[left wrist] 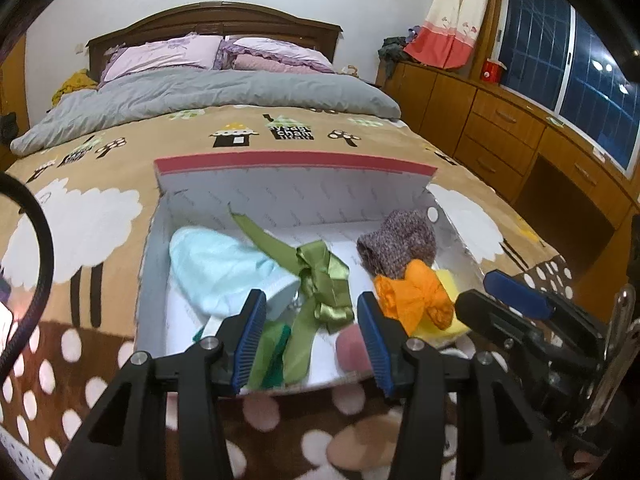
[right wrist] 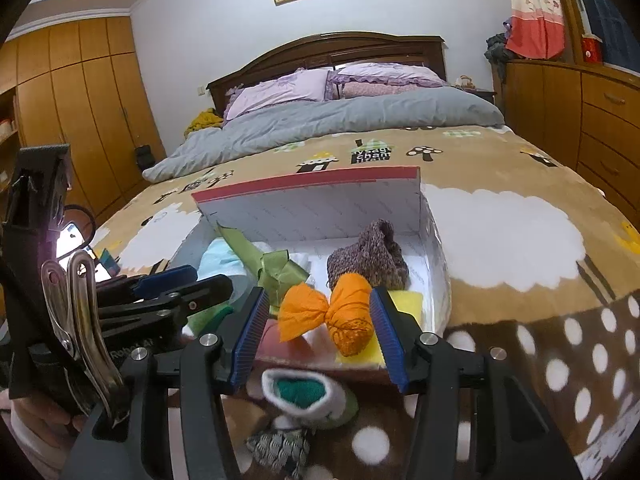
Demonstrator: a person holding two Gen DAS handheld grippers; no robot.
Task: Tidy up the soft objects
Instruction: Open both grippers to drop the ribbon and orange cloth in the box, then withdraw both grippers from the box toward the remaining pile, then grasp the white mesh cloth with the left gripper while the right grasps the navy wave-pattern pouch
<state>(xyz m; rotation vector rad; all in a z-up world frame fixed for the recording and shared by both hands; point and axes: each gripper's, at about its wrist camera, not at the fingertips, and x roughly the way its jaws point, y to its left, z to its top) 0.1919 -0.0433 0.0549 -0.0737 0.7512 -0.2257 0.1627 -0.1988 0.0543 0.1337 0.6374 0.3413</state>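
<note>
While both grippers are hanging over the near rim of the box (left wrist: pixel 280 168), the move is turning on what is lying outside it: a white-cuffed green sock (right wrist: pixel 310 394) and a grey patterned pouch (right wrist: pixel 280 446) are sitting on the bed (right wrist: pixel 500 216) just in front of the box's near wall, directly under and slightly behind the right gripper (right wrist: pixel 320 332). The right gripper is the nearer one by my read; the left gripper (left wrist: pixel 310 332) is hovering over the box's left-centre and neither outside item is showing in its view. The sock is lying with its cuff opening facing the camera, long axis running roughly away to the right; the pouch's axis I cannot tell. Both sets of fingers are standing released, nothing between the pads: the left is framing the green ribbon (left wrist: pixel 320 276), the right is framing the orange bundle (right wrist: pixel 328 316), but neither is touching them. Count inside the box: one pale blue cloth (left wrist: pixel 216 264), one green ribbon, one purple knit piece (left wrist: pixel 396 244), one orange bundle, one yellow pad (right wrist: pixel 408 304), one pink piece (left wrist: pixel 350 348), one darker green scrap (left wrist: pixel 272 350). Outside: two items. Next pick is likely calling for the right gripper pulling back and dipping.
</note>
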